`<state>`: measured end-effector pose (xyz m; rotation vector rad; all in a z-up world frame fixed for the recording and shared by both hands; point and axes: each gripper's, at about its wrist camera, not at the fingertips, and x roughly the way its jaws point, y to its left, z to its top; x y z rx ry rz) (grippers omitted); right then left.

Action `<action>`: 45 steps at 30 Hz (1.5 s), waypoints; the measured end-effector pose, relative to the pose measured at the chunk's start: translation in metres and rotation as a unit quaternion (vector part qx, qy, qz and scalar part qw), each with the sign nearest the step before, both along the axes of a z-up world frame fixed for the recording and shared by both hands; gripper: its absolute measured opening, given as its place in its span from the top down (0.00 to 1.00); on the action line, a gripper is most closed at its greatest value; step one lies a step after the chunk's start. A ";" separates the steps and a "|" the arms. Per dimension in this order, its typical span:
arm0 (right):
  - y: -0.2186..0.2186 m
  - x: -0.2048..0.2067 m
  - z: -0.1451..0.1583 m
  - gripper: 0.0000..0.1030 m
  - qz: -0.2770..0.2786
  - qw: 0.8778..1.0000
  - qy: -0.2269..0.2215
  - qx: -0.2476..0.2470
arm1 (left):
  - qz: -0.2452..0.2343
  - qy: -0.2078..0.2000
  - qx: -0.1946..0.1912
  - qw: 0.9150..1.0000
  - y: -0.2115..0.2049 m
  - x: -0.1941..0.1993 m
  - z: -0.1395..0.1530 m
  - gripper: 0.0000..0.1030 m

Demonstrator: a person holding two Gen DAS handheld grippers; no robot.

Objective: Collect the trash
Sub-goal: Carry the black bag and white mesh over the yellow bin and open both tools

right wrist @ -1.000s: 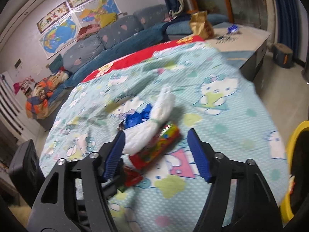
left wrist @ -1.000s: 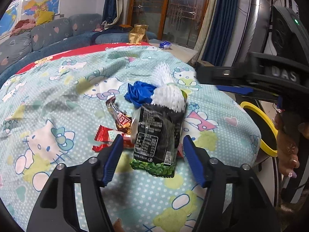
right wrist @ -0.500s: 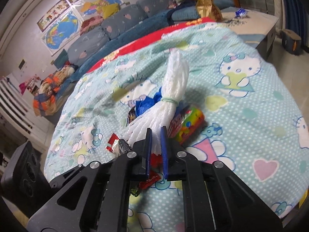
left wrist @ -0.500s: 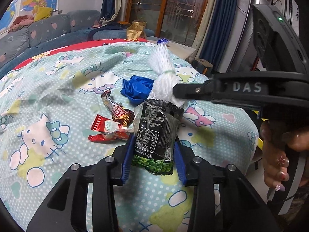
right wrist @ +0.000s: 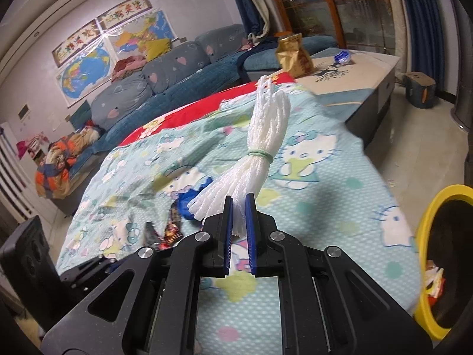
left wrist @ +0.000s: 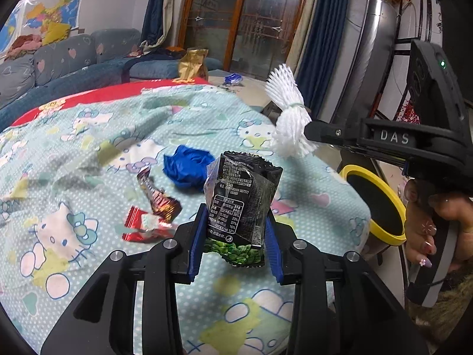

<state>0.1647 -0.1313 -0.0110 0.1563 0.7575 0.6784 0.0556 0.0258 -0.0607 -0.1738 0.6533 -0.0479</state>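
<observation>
My left gripper (left wrist: 235,236) is shut on a black and green snack packet (left wrist: 241,204) and holds it upright above the bed. My right gripper (right wrist: 239,222) is shut on a white foam net bundle (right wrist: 260,156) tied with a green band, lifted off the bed; the bundle also shows in the left wrist view (left wrist: 288,118). On the Hello Kitty bedspread (left wrist: 74,153) lie a crumpled blue wrapper (left wrist: 187,164), a brown candy wrapper (left wrist: 158,198) and a red wrapper (left wrist: 142,224). A yellow-rimmed trash bin (right wrist: 443,254) stands beside the bed on the right.
The bin (left wrist: 375,204) sits off the bed's right edge and holds some wrappers. A gold bag (right wrist: 292,54) and a blue wrapper (right wrist: 341,56) rest on a low table beyond the bed. A sofa (right wrist: 165,74) lines the far wall.
Both grippers closed, the left on the snack packet, the right on the foam net. Both have lifted their items off the bed; the foam net has swung up to the right.
</observation>
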 end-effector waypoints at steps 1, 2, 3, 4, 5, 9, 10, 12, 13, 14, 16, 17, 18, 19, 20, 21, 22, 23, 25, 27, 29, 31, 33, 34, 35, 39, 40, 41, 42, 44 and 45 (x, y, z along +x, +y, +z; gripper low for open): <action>-0.002 -0.001 0.001 0.95 -0.003 1.000 -0.003 -0.001 | -0.003 -0.002 0.000 1.000 -0.002 0.000 0.002 0.67; -0.005 -0.001 0.002 0.95 -0.006 1.000 -0.005 -0.002 | -0.006 -0.004 -0.001 1.000 -0.004 0.001 0.004 0.67; -0.008 -0.001 0.003 0.95 -0.008 1.000 -0.007 -0.003 | -0.008 -0.006 0.000 1.000 -0.004 0.002 0.006 0.67; -0.012 -0.001 0.004 0.95 -0.011 1.000 -0.010 -0.005 | -0.010 -0.007 0.001 1.000 -0.006 0.003 0.007 0.67; -0.015 -0.001 0.004 0.95 -0.014 1.000 -0.013 -0.007 | -0.012 -0.009 0.002 1.000 -0.007 0.004 0.008 0.67; -0.027 -0.002 0.005 0.95 -0.026 0.999 -0.018 -0.010 | -0.020 -0.015 0.004 1.000 -0.014 0.006 0.014 0.67; -0.029 -0.002 0.005 0.95 -0.029 0.999 -0.019 -0.011 | -0.022 -0.016 0.004 1.000 -0.015 0.007 0.015 0.67; -0.034 -0.002 0.005 0.95 -0.033 0.999 -0.021 -0.013 | -0.027 -0.019 0.006 0.999 -0.018 0.009 0.018 0.67; -0.036 -0.003 0.005 0.95 -0.036 0.999 -0.022 -0.014 | -0.028 -0.020 0.007 0.999 -0.020 0.009 0.019 0.67; -0.038 -0.003 0.005 0.95 -0.039 0.999 -0.023 -0.015 | -0.030 -0.021 0.008 0.999 -0.022 0.010 0.020 0.67; -0.044 -0.004 0.004 0.95 -0.042 0.999 -0.024 -0.016 | -0.035 -0.025 0.010 0.999 -0.026 0.012 0.023 0.67; -0.046 -0.004 0.004 0.95 -0.045 0.999 -0.024 -0.016 | -0.038 -0.027 0.012 0.999 -0.028 0.013 0.025 0.67; -0.049 -0.004 0.003 0.95 -0.048 0.998 -0.024 -0.016 | -0.039 -0.028 0.012 0.999 -0.030 0.014 0.025 0.67; -0.052 -0.004 0.003 0.95 -0.051 0.998 -0.024 -0.016 | -0.042 -0.029 0.013 0.999 -0.031 0.015 0.027 0.67; -0.055 -0.004 0.003 0.95 -0.053 0.998 -0.024 -0.016 | -0.043 -0.030 0.013 0.999 -0.033 0.016 0.027 0.67; -0.057 -0.004 0.002 0.95 -0.056 0.998 -0.025 -0.017 | -0.047 -0.031 0.014 0.998 -0.035 0.017 0.028 0.67; -0.060 -0.004 0.002 0.95 -0.058 0.998 -0.025 -0.017 | -0.049 -0.032 0.014 0.998 -0.036 0.017 0.029 0.67; -0.063 -0.005 0.001 0.95 -0.061 0.998 -0.025 -0.017 | -0.051 -0.032 0.015 0.998 -0.039 0.018 0.029 0.67; -0.068 -0.005 0.001 0.95 -0.066 0.997 -0.025 -0.017 | -0.057 -0.033 0.015 0.998 -0.044 0.021 0.030 0.67; -0.075 -0.005 0.000 0.95 -0.073 0.997 -0.025 -0.017 | -0.062 -0.034 0.016 0.997 -0.048 0.023 0.031 0.67; -0.080 -0.005 -0.001 0.95 -0.078 0.997 -0.023 -0.016 | -0.067 -0.036 0.017 0.997 -0.052 0.025 0.032 0.67; -0.085 -0.005 -0.002 0.95 -0.084 0.996 -0.022 -0.015 | -0.072 -0.038 0.018 0.997 -0.056 0.027 0.033 0.67; -0.091 -0.005 -0.003 0.95 -0.091 0.996 -0.021 -0.015 | -0.077 -0.041 0.020 0.996 -0.059 0.029 0.034 0.67; -0.094 -0.005 -0.003 0.95 -0.093 0.995 -0.020 -0.014 | -0.079 -0.041 0.021 0.996 -0.061 0.030 0.035 0.67; -0.096 -0.005 -0.004 0.95 -0.096 0.995 -0.019 -0.014 | -0.081 -0.042 0.021 0.996 -0.063 0.031 0.035 0.67; -0.110 -0.006 -0.007 0.95 -0.109 0.994 -0.016 -0.014 | -0.089 -0.046 0.021 0.995 -0.069 0.035 0.036 0.67; -0.112 -0.006 -0.007 0.95 -0.112 0.993 -0.015 -0.013 | -0.091 -0.047 0.021 0.995 -0.071 0.036 0.036 0.67; -0.116 -0.006 -0.008 0.95 -0.116 0.993 -0.014 -0.013 | -0.092 -0.048 0.022 0.994 -0.073 0.036 0.037 0.67; -0.120 -0.006 -0.009 0.95 -0.120 0.993 -0.014 -0.013 | -0.095 -0.050 0.022 0.994 -0.075 0.038 0.037 0.67; -0.125 -0.006 -0.010 0.95 -0.126 0.992 -0.013 -0.012 | -0.098 -0.051 0.022 0.994 -0.078 0.040 0.038 0.67; -0.130 -0.006 -0.011 0.95 -0.131 0.991 -0.012 -0.012 | -0.101 -0.052 0.022 0.993 -0.081 0.040 0.038 0.67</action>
